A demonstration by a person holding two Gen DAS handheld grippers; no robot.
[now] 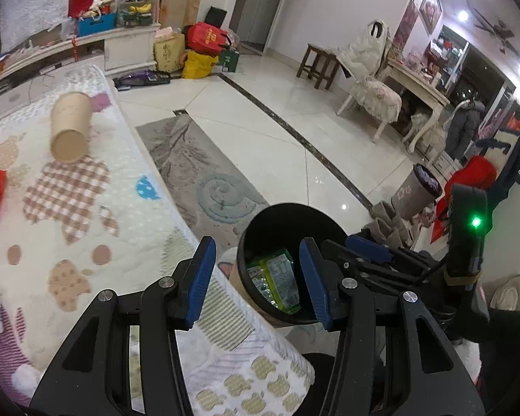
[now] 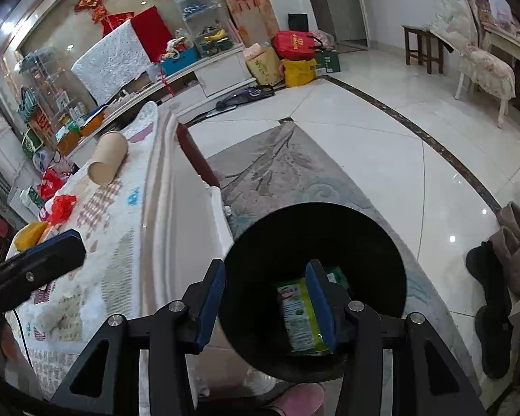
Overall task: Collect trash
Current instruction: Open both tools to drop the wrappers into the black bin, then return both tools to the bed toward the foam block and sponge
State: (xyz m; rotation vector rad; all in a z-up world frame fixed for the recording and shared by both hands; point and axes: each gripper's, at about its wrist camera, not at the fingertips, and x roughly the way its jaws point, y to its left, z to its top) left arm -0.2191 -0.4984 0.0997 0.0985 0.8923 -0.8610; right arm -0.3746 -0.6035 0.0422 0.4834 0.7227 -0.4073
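Glossy white tiled floor [image 1: 267, 111] with a dark inlaid border line [image 1: 294, 131] spreads across the room, reflecting ceiling spotlights [image 1: 462, 15]. A grey patterned rug [image 1: 197, 170] lies along the edge of a bed covered by a white quilt with checked and dotted patches [image 1: 72, 190]. A long white low cabinet [image 2: 204, 79] lines the far wall. A dark wooden stool [image 1: 317, 64] stands near a white chair with a floral cushion [image 1: 374, 97].

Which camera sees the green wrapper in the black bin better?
The right wrist view: the green wrapper looks bigger, lying in the black bin. The left wrist view shows the wrapper smaller, partly hidden by the bin's rim.
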